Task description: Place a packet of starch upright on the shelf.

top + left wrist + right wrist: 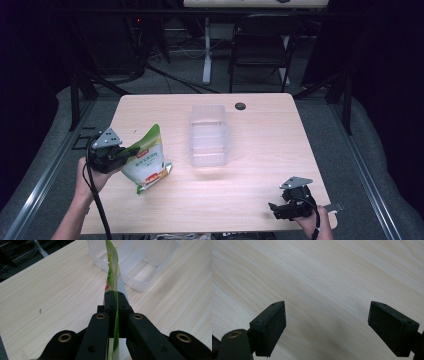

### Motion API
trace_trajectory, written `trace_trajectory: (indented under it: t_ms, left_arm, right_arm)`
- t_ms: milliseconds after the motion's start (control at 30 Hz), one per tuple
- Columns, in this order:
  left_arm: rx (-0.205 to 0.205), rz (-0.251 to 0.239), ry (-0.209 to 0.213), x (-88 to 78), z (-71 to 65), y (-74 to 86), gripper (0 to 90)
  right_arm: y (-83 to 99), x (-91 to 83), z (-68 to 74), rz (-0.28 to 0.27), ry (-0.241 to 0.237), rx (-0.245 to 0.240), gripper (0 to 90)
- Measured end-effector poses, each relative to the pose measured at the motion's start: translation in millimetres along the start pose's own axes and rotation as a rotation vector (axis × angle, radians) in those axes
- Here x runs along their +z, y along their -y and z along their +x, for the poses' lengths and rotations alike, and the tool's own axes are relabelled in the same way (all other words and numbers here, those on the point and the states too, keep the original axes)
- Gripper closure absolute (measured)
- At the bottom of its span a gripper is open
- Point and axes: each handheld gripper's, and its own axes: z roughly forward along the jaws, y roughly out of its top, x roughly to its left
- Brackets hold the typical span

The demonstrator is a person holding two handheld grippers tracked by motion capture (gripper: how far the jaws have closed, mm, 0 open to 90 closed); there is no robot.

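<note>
A green and white snack pouch (148, 159) stands tilted at the left of the wooden table (260, 130), its bottom corner near the tabletop. My left gripper (131, 151) is shut on the pouch's left edge; in the left gripper view the thin pouch (113, 272) runs edge-on between the closed jaws of my left gripper (115, 296). A clear plastic container (208, 135) with compartments lies at the table's middle, and in the left gripper view the container (140, 262) sits just beyond the pouch. My right gripper (271, 207) rests open near the front right edge, right gripper (327, 325) jaws wide over bare wood.
A small black round object (240, 106) lies near the table's far edge. A dark chair (262, 45) and a white desk leg (207, 47) stand behind the table. Metal rails (45, 170) run along both sides.
</note>
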Motion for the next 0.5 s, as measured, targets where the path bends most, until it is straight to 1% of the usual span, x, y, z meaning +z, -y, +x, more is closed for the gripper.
trace_trajectory:
  t_ms: [100,133,300,500]
  left_arm:
    - [0.007,0.004,-0.005,0.3,0.3,-1.8,90.0]
    - [0.015,0.006,-0.004,0.1,0.6,-2.5,90.0]
    - [0.018,0.004,-0.007,-1.8,2.6,-5.0,90.0]
    - [0.037,-0.013,-0.017,-7.0,3.0,-13.8,90.0]
  right_arm:
    - [-0.1,-0.5,-0.5,0.000,0.004,-0.001,14.1]
    - [-0.2,-0.5,-0.6,-0.002,0.006,-0.002,14.1]
    - [-0.4,0.7,-0.4,-0.004,0.002,0.001,14.1]
    - [-0.8,0.1,-0.9,-0.004,0.002,0.001,14.1]
